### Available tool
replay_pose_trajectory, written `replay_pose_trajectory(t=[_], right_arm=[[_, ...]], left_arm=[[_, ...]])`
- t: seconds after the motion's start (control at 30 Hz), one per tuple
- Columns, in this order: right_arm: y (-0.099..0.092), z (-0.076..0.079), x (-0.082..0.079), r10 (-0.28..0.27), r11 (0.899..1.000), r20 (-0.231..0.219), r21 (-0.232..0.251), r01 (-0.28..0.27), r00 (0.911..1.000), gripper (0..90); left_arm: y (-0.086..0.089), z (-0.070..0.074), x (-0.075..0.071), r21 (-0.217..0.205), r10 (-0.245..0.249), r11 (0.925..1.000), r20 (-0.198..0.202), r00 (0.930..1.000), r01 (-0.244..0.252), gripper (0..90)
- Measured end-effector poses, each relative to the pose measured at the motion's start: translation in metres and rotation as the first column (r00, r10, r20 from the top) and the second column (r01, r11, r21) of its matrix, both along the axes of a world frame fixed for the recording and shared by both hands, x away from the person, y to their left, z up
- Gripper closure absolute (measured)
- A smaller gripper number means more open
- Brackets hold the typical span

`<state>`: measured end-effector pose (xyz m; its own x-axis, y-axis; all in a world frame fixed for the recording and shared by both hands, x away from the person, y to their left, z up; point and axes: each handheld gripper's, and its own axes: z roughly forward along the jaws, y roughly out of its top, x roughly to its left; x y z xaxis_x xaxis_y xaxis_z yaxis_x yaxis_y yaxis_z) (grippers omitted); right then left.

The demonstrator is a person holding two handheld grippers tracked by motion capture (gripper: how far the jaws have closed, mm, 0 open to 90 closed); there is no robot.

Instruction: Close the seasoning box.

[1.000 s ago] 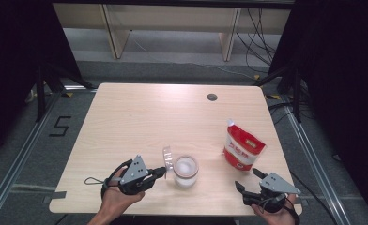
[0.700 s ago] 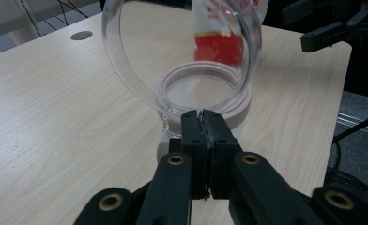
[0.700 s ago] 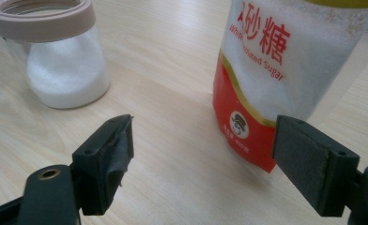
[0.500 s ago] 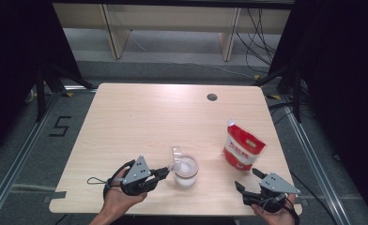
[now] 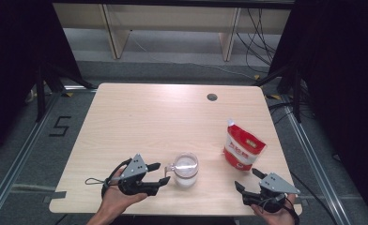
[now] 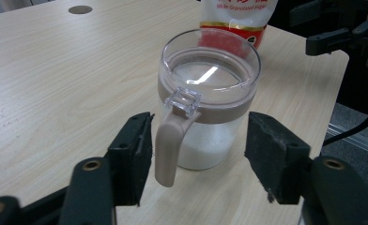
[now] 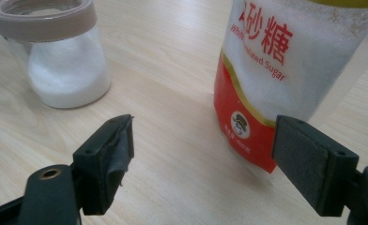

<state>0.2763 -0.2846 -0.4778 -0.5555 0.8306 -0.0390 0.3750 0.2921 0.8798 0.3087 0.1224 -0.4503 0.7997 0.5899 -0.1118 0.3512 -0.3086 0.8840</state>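
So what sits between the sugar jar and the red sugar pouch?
Nothing: in the high view, bare tabletop separates the jar from the pouch; the right gripper view agrees.

The jar is clear, with a beige collar and handle and white grains inside. The pouch is red and white with a gold band and red lettering. The table is pale woodgrain. Both grippers' jaws are black.
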Motion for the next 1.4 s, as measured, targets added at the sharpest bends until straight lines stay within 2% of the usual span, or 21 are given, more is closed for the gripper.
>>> replay_pose_trajectory(t=[0.03,0.07,0.1,0.4,0.53,0.57,0.63,0.77,0.8,0.9,0.97,1.0,1.03,1.07,1.1,1.2,1.23,1.27,1.3,1.33,1.4], right_arm=[[0.0,0.0,0.0,0.002,1.0,0.003,-0.008,-0.002,1.0,22.3],[0.0,0.0,-0.001,-0.001,1.0,-0.014,0.006,0.002,0.9999,22.3],[0.0,0.0,0.0,-0.001,1.0,-0.005,-0.007,0.001,1.0,22.3],[0.0,0.0,-0.001,-0.003,1.0,-0.01,0.002,0.003,1.0,21.9],[0.001,0.0,-0.001,-0.002,1.0,-0.011,0.006,0.002,0.9999,21.9],[0.001,0.0,-0.001,0.001,1.0,-0.013,0.011,-0.001,0.9999,21.9],[0.002,0.0,-0.002,-0.001,1.0,-0.017,0.008,0.001,0.9999,21.8],[0.002,0.0,-0.001,0.008,1.0,-0.01,0.005,-0.008,0.9999,21.8],[0.002,0.0,-0.001,0.009,1.0,-0.012,0.007,-0.009,0.9999,21.7],[0.003,0.001,-0.003,-0.004,1.0,-0.023,0.001,0.004,0.9997,22.1],[0.002,0.001,-0.001,0.01,1.0,0.006,-0.017,-0.01,0.9999,22.0],[0.005,0.001,-0.004,-0.01,1.0,-0.039,0.012,0.011,0.9992,22.1],[0.003,0.0,-0.001,0.014,1.0,-0.019,0.002,-0.014,0.9997,22.1],[0.004,0.0,-0.002,0.01,1.0,-0.021,-0.001,-0.01,0.9997,22.1],[0.004,0.0,-0.002,0.012,1.0,-0.025,-0.002,-0.012,0.9996,22.0],[0.004,0.0,-0.001,0.026,1.0,-0.02,-0.005,-0.026,0.9995,21.9],[0.004,0.0,-0.001,0.016,1.0,-0.021,-0.007,-0.016,0.9996,21.9],[0.004,-0.001,-0.001,0.021,1.0,-0.033,-0.001,-0.021,0.9992,21.9],[0.005,0.0,-0.004,0.001,1.0,-0.049,-0.001,-0.001,0.9988,21.8],[0.004,-0.001,-0.001,0.024,1.0,-0.033,-0.011,-0.024,0.9992,21.8],[0.004,-0.002,-0.001,0.027,1.0,-0.038,-0.004,-0.027,0.9989,21.8]], left_arm=[[0.0,-0.001,0.0,-0.01,0.003,0.9999,-0.013,0.9999,-0.003,33.8],[0.0,-0.001,-0.001,-0.015,0.009,0.9998,-0.029,0.9995,-0.009,31.3],[0.001,-0.002,-0.002,-0.003,0.015,0.9999,-0.023,0.9996,-0.016,30.6],[0.007,-0.01,-0.007,0.023,0.023,0.9995,-0.015,0.9996,-0.023,16.9],[0.013,-0.011,-0.01,0.026,0.041,0.9989,-0.018,0.999,-0.04,16.5],[0.015,-0.012,-0.009,0.029,0.028,0.9992,-0.002,0.9996,-0.027,16.4],[0.017,-0.014,-0.011,0.024,0.044,0.9988,-0.023,0.9988,-0.044,16.3],[0.019,-0.017,-0.013,0.036,0.051,0.9981,-0.028,0.9983,-0.05,16.4],[0.019,-0.019,-0.014,0.025,0.051,0.9984,-0.03,0.9983,-0.05,16.4],[0.021,-0.023,-0.016,0.042,0.051,0.9979,-0.029,0.9983,-0.05,16.4],[0.021,-0.025,-0.017,0.04,0.055,0.9978,-0.039,0.9977,-0.053,16.4],[0.022,-0.026,-0.018,0.05,0.05,0.9976,-0.042,0.9979,-0.047,16.4],[0.023,-0.027,-0.019,0.046,0.046,0.998,-0.043,0.998,-0.044,16.4],[0.023,-0.028,-0.019,0.042,0.046,0.9981,-0.038,0.9982,-0.045,16.4],[0.025,-0.028,-0.021,0.061,0.049,0.997,-0.037,0.9981,-0.047,16.4],[0.025,-0.03,-0.024,0.055,0.047,0.9975,-0.035,0.9983,-0.045,16.4],[0.026,-0.03,-0.024,0.061,0.044,0.9973,-0.036,0.9984,-0.042,16.4],[0.026,-0.031,-0.025,0.048,0.048,0.9978,-0.04,0.9981,-0.046,16.4],[0.027,-0.031,-0.026,0.066,0.048,0.9968,-0.037,0.9982,-0.045,16.4],[0.027,-0.032,-0.027,0.06,0.045,0.9973,-0.04,0.9982,-0.043,16.4],[0.028,-0.032,-0.028,0.075,0.042,0.9964,-0.037,0.9984,-0.04,16.4]])
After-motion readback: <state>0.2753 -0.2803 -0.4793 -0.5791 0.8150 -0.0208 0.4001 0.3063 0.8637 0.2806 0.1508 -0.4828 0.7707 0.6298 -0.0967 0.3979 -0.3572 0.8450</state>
